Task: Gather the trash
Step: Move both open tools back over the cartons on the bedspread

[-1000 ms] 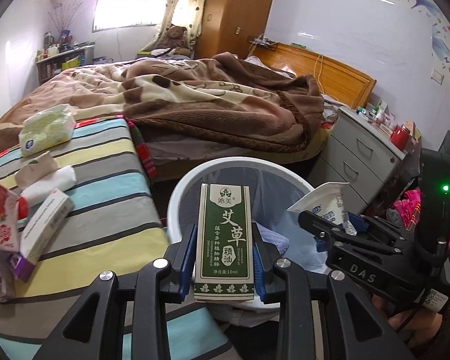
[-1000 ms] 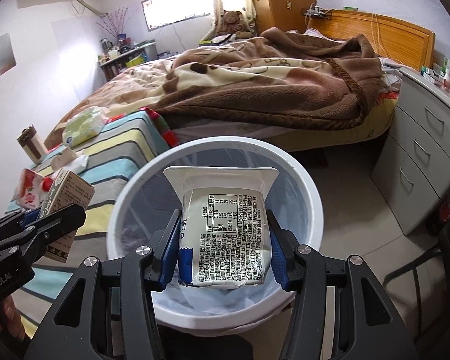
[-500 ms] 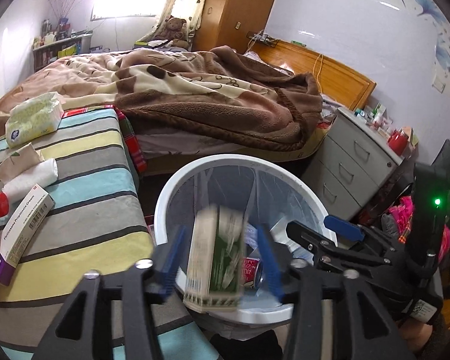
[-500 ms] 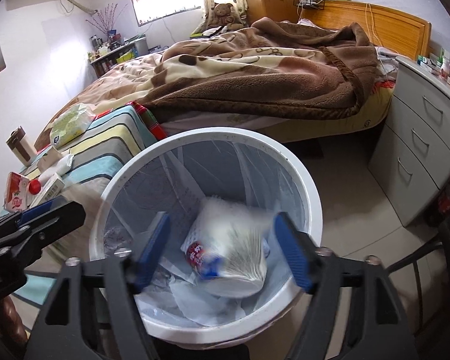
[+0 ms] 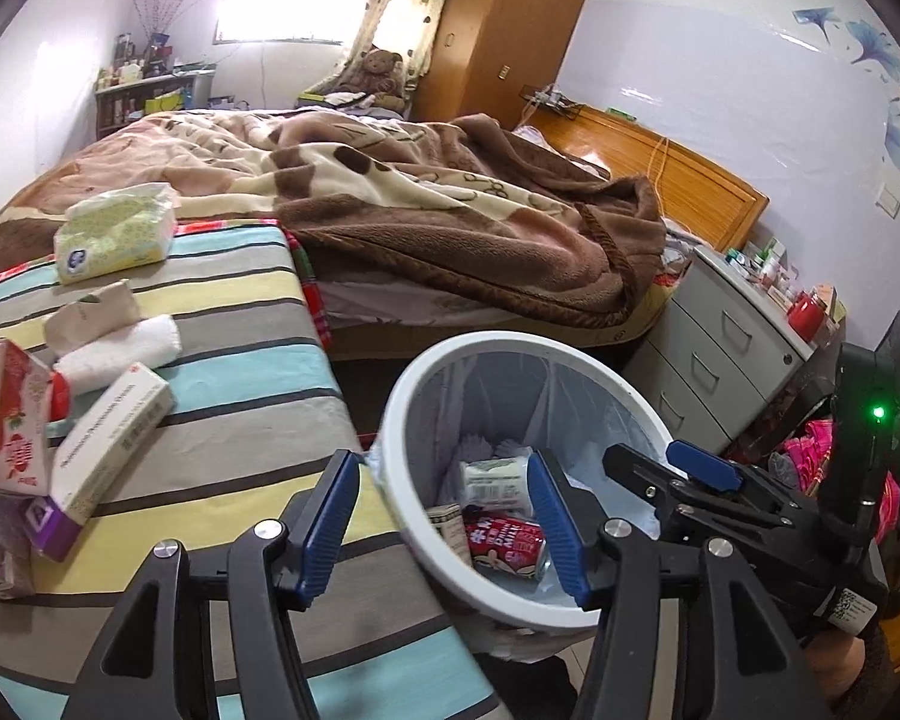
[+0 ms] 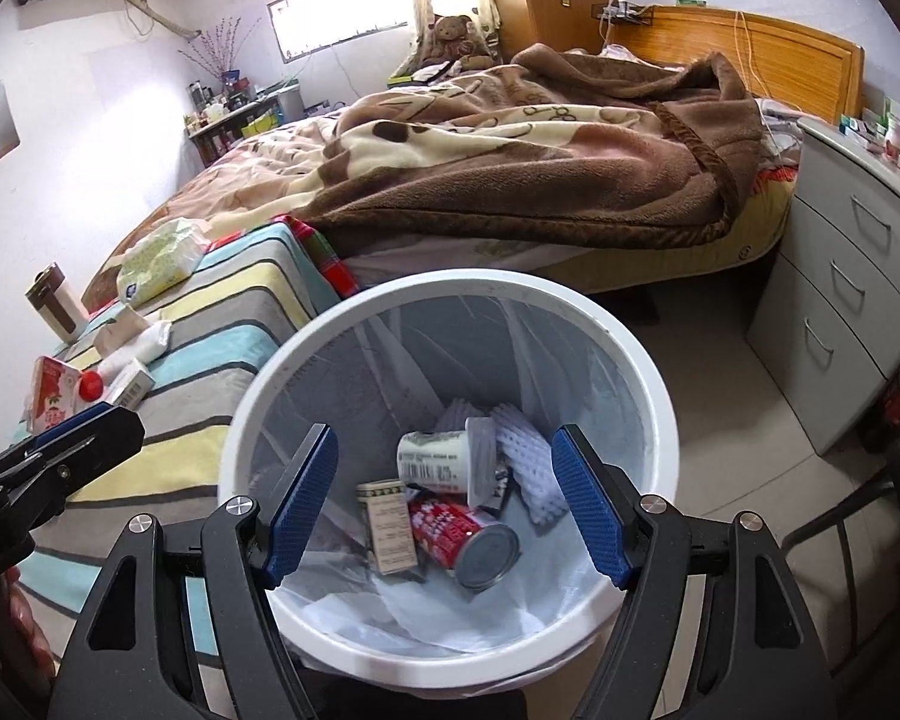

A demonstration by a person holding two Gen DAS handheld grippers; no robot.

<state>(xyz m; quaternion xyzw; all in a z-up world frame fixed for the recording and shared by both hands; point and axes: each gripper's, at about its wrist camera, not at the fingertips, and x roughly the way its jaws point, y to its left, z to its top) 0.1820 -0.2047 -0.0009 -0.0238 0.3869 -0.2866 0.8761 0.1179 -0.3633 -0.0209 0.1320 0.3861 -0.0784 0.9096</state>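
Note:
A white bin [image 6: 450,279] with a clear liner stands on the floor between the striped table and the bed. At its bottom lie a green-and-white carton [image 6: 390,531], a white yoghurt cup [image 6: 441,462] on its side, a red can [image 6: 462,534] and white foam netting [image 6: 528,468]. My right gripper [image 6: 444,435] hangs open over the bin with nothing between its blue pads. My left gripper [image 5: 443,462] is over the bin's [image 5: 510,342] near-left rim, jaws opening and nothing between them. The carton [image 5: 447,525], cup [image 5: 492,477] and can [image 5: 504,543] show below it.
On the striped table [image 5: 222,372] to the left lie a tissue pack [image 5: 114,234], crumpled white tissue [image 5: 120,348], a white box [image 5: 114,438] and a red milk carton [image 5: 12,408]. A brown cup [image 6: 57,303] stands farther back. A grey drawer cabinet [image 5: 726,354] is right of the bin, the bed behind.
Both grippers opened. The green carton fell from the left one and the yoghurt cup from the right one into the bin. The left gripper shifted left toward the table.

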